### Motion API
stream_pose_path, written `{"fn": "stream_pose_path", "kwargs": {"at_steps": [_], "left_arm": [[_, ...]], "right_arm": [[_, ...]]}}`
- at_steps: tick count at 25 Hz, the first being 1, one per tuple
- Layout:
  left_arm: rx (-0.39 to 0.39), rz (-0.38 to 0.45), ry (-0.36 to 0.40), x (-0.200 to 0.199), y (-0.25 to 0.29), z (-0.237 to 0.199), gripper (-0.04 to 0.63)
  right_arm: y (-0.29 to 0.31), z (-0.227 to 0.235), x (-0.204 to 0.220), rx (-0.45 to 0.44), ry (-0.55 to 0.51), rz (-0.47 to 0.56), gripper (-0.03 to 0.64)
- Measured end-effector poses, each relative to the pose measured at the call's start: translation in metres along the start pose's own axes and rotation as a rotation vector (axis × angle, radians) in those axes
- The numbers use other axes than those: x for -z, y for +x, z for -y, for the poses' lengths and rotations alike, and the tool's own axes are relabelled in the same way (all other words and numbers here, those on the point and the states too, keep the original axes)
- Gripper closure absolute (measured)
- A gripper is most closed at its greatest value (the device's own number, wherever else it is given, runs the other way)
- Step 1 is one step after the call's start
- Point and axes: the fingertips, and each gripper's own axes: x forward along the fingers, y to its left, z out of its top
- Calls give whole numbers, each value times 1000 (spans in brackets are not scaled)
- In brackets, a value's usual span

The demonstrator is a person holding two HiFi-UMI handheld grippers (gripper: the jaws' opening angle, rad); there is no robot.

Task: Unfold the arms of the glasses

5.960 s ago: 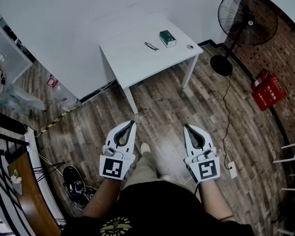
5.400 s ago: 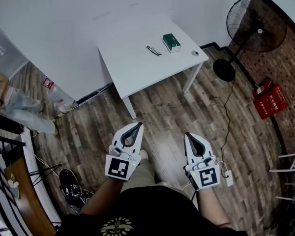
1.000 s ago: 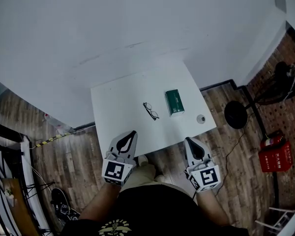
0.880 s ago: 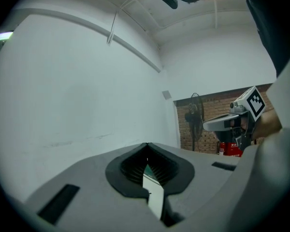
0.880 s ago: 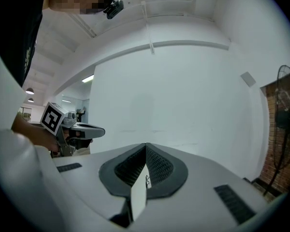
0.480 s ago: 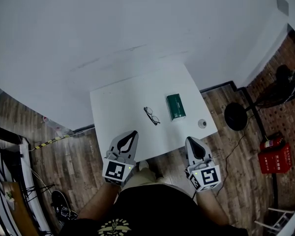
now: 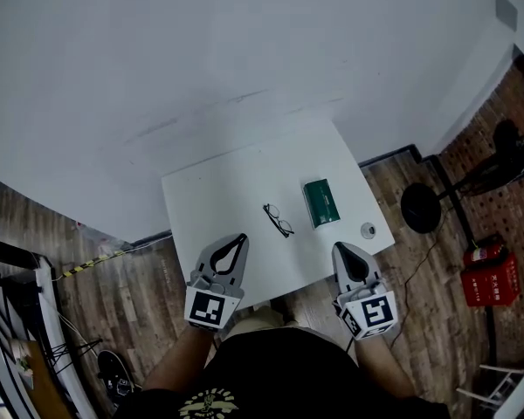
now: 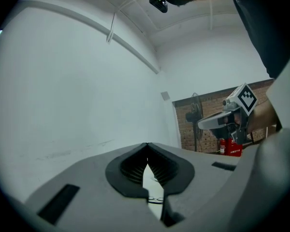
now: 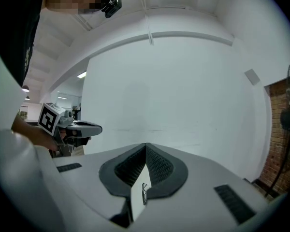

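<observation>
The folded dark-framed glasses (image 7: 279, 220) lie in the middle of the white table (image 7: 211, 209). My left gripper (image 7: 241, 236) is shut and empty, its tips over the table's near edge, to the left of the glasses and nearer to me. My right gripper (image 7: 339, 247) is also shut and empty, at the near edge to the right of the glasses. In the left gripper view the glasses (image 8: 155, 200) show small through the slit below the closed tips (image 8: 146, 145). The right gripper view shows the glasses (image 9: 144, 194) the same way, below its closed tips (image 9: 145, 145).
A green box (image 7: 321, 202) lies just right of the glasses, and a small round object (image 7: 368, 230) sits near the table's right corner. A fan base (image 7: 424, 206) and a red item (image 7: 484, 279) stand on the wooden floor at the right. The table stands against a white wall.
The person has walked up to the table. Over the last second both shut grippers moved forward to its near edge, and the glasses now lie closer.
</observation>
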Motion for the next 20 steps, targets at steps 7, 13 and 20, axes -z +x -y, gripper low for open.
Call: {"fn": "stream_pose_path", "kwargs": {"at_steps": [7, 13, 20], "left_arm": [[50, -95, -4, 34, 31, -36, 588], [113, -96, -74, 54, 60, -49, 588], [229, -121, -124, 66, 92, -54, 588]], "right_arm": [[35, 4, -5, 24, -10, -26, 624], [50, 15, 4, 89, -10, -79, 624], [56, 16, 6, 155, -19, -98, 624]]}}
